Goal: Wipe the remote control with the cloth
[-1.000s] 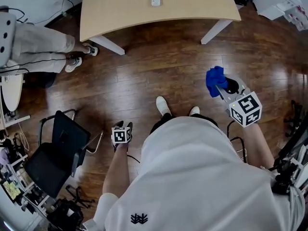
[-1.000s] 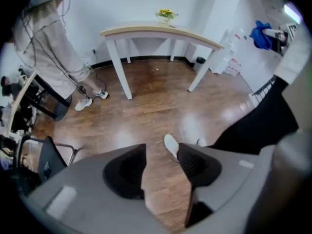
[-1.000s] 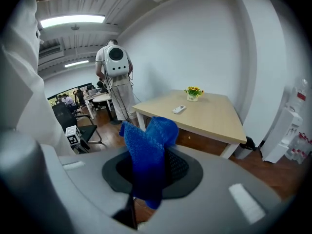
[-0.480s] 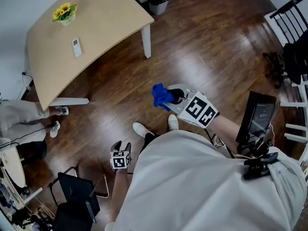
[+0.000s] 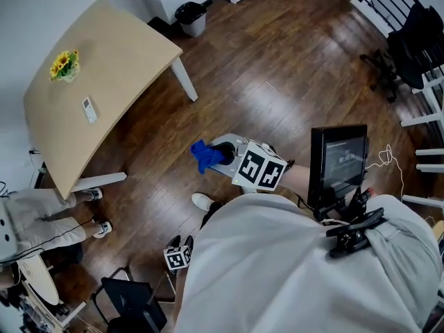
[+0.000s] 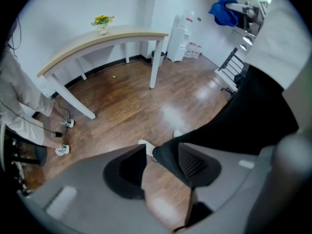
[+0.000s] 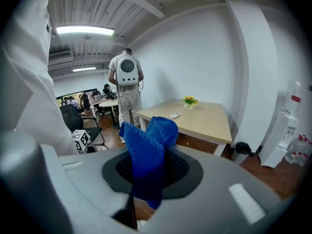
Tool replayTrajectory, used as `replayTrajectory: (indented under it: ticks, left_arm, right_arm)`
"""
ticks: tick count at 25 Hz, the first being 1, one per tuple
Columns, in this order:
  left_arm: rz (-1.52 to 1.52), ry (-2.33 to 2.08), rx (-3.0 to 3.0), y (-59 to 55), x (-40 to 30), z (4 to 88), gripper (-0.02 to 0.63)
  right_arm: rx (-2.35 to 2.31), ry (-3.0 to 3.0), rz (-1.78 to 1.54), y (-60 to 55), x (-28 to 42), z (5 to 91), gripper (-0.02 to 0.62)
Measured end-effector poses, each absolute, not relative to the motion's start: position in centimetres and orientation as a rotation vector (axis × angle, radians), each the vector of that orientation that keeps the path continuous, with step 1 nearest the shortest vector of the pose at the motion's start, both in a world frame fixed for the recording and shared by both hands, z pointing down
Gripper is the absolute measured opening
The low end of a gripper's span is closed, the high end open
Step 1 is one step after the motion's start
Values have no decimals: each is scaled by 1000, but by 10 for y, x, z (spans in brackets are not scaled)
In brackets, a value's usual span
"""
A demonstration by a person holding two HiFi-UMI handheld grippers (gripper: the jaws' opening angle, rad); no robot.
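Observation:
The white remote control (image 5: pixel 89 109) lies on the light wooden table (image 5: pixel 132 47), far from both grippers; the right gripper view also shows the remote (image 7: pixel 174 115). My right gripper (image 5: pixel 216 155) is held out in front of the body, shut on a bunched blue cloth (image 5: pixel 204 156) that sticks up between its jaws (image 7: pixel 148 150). My left gripper (image 5: pixel 180 245) hangs low beside the leg, pointing at the floor. Its jaws are closing, with a narrow gap and nothing between them in the left gripper view (image 6: pixel 158 167).
A vase of yellow flowers (image 5: pixel 64 66) stands near the remote. A black bin (image 5: pixel 189 16) sits by the table's far end. A screen on a stand (image 5: pixel 338 161) is at my right, black chairs (image 5: pixel 406 40) beyond. A person (image 7: pixel 126 82) stands by the table.
The view has swung, so the table now lies at the upper left. My right gripper with the cloth has drifted left and closer to the body. The left gripper stays low by the leg.

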State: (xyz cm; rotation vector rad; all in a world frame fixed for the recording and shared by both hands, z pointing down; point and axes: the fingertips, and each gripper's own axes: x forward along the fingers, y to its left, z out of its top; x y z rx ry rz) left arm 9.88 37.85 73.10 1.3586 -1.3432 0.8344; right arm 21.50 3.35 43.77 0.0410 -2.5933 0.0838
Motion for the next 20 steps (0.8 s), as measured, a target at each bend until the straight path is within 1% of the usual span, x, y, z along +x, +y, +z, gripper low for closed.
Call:
replayTrajectory:
  ticks: [4, 14, 20]
  left_arm:
    - [761, -1325, 1325, 379, 99, 721, 227]
    - [827, -1253, 1398, 379, 121, 730, 227]
    - [783, -1226, 1366, 400, 124, 730, 227]
  right_arm:
    - [6, -2597, 78, 42, 209, 438, 78]
    - [-29, -2599, 54, 47, 204, 436, 78]
    - [-32, -2597, 63, 48, 204, 436, 78]
